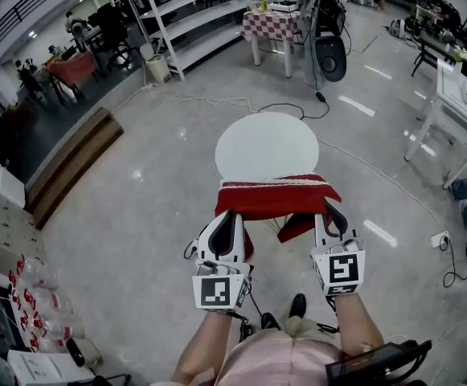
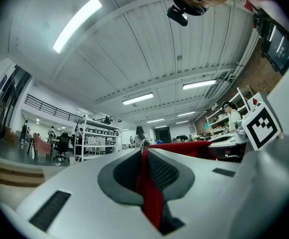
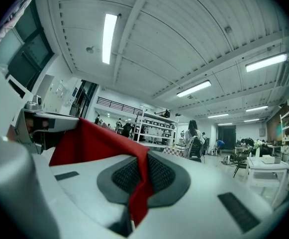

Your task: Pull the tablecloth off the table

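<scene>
A red tablecloth (image 1: 275,197) hangs bunched over the near edge of a small round white table (image 1: 267,145), most of whose top lies bare. My left gripper (image 1: 227,214) is shut on the cloth's left corner, and red fabric (image 2: 149,183) is pinched between its jaws. My right gripper (image 1: 330,211) is shut on the right corner, with a red fold (image 3: 137,183) squeezed between its pads. Both grippers sit level, just in front of the table's near rim, with the cloth stretched between them.
A cable (image 1: 241,103) runs over the glossy floor behind the table. White shelving (image 1: 189,22) and a checked-cloth table (image 1: 272,24) stand far back. A white desk (image 1: 458,103) is at the right, wooden steps (image 1: 68,167) at the left. The person's foot (image 1: 296,305) is below.
</scene>
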